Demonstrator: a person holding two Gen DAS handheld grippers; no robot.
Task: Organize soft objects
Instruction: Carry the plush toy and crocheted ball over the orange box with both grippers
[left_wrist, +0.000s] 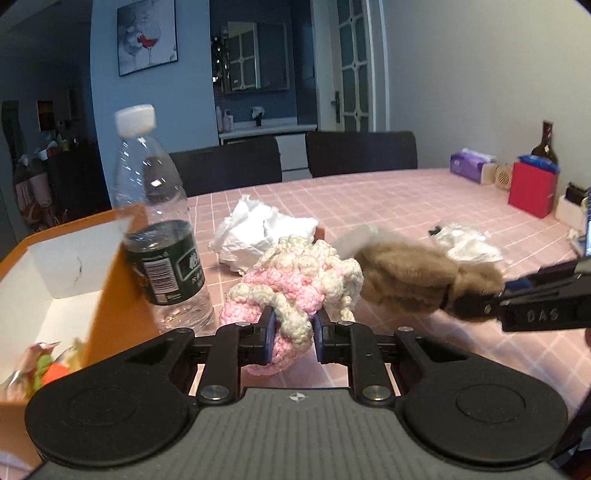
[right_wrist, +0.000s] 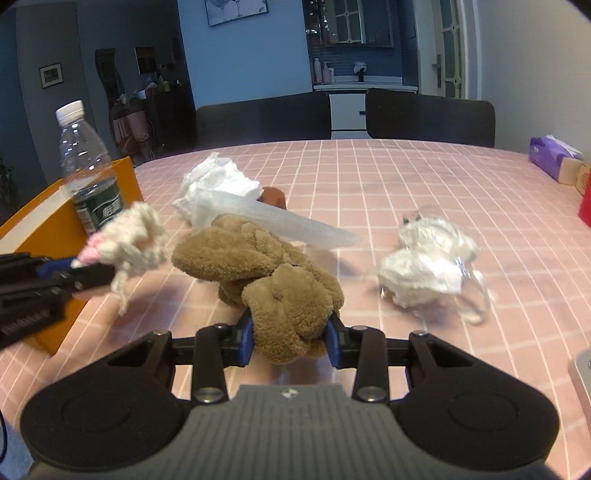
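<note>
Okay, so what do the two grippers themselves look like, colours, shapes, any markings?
Both are black. The left gripper and right gripper each have a ribbed grey centre plate with a small round emblem, flanked by two round black discs, with silver bolts on the linkage bars. The fingers carry blue pads. Seen from the left camera, the right gripper's side shows raised letters reading DAS. No cables or sleeves show clearly.

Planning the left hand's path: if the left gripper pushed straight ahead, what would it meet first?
Probably the crumpled white tissue on the table, just past the pink-and-cream crochet toy the left gripper holds; depth is uncertain.
</note>
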